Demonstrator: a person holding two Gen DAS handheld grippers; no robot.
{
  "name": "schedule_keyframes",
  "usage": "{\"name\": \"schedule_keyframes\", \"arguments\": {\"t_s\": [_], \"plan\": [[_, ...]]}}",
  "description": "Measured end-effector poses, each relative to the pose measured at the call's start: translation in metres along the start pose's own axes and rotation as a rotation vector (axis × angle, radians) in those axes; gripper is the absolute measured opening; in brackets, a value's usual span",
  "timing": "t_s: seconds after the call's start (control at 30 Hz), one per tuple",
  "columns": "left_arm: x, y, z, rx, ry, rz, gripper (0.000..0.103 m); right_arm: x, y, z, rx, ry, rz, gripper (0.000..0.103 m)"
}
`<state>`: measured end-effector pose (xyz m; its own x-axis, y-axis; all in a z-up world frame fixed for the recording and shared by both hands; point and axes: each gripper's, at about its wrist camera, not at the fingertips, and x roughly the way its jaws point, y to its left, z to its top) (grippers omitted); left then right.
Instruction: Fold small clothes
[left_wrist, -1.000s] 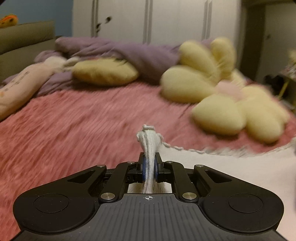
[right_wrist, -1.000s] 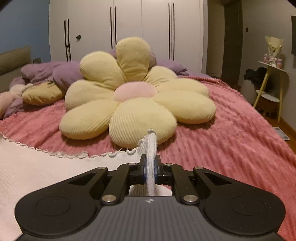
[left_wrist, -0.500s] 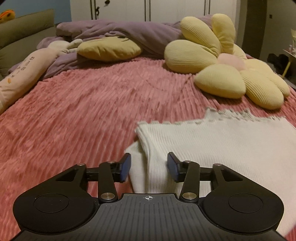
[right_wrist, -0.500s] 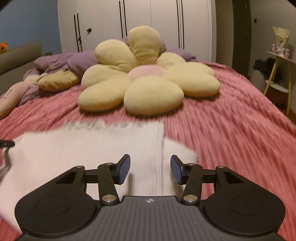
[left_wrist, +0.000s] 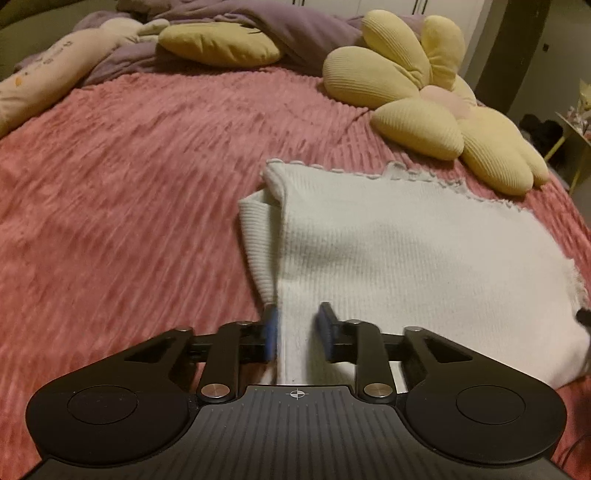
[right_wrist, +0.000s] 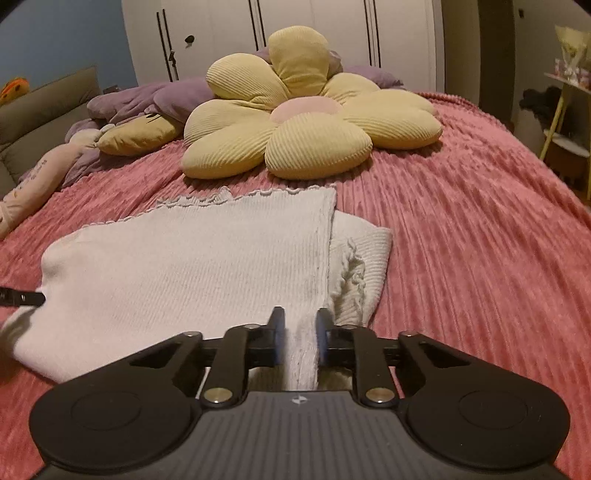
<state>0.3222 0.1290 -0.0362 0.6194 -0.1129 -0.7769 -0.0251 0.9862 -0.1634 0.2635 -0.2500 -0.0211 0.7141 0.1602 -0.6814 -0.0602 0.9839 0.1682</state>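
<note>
Straddling white knit top (left_wrist: 406, 258) — both jaws parted.

White ribbed knit garment (left_wrist: 406, 254) (right_wrist: 177, 266) — folded flat, scalloped far edge, on bed

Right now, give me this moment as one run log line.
left gripper: open, straddling sweater edge | right gripper: open, same | white sweater: folded on pink bedspread

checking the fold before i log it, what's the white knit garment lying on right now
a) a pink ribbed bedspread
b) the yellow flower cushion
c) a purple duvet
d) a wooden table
a: the white knit garment lies flat on the pink bedspread, with the yellow flower cushion farther back and apart from it, and the purple duvet bunched near the headboard.
</note>
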Motion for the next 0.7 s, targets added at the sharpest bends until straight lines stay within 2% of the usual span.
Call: {"name": "schedule_keyframes", "arguments": {"t_s": [0.07, 0.2, 0.33, 0.47, 0.53, 0.57, 0.7], "plan": [[0.0, -0.001, 0.002, 0.001, 0.002, -0.004, 0.013, 0.001, 0.0, -0.001, 0.01, 0.011, 0.004, 0.009], [-0.002, 0.001, 0.001, 0.007, -0.003, -0.003, 0.012, -0.002, -0.001, 0.0, 0.009, 0.008, -0.029, 0.01], [0.0, 0.005, 0.001, -0.033, 0.005, -0.014, 0.013, 0.003, -0.008, -0.004, 0.067, 0.052, 0.013, 0.015], [0.004, 0.01, 0.0, -0.068, 0.024, -0.016, 0.021, 0.009, -0.005, -0.004, 0.048, 0.067, 0.041, 0.017], [0.005, 0.01, 0.0, -0.056, 0.024, -0.014, 0.018, 0.012, -0.003, -0.002, 0.025, 0.07, 0.027, 0.012], [0.004, 0.009, 0.0, -0.05, 0.018, -0.012, 0.011, 0.012, -0.001, -0.001, 0.007, 0.065, 0.018, 0.009], [-0.001, 0.007, -0.001, -0.041, 0.001, 0.04, 0.01, 0.004, 0.008, -0.005, -0.078, -0.01, -0.116, 0.007]]}}
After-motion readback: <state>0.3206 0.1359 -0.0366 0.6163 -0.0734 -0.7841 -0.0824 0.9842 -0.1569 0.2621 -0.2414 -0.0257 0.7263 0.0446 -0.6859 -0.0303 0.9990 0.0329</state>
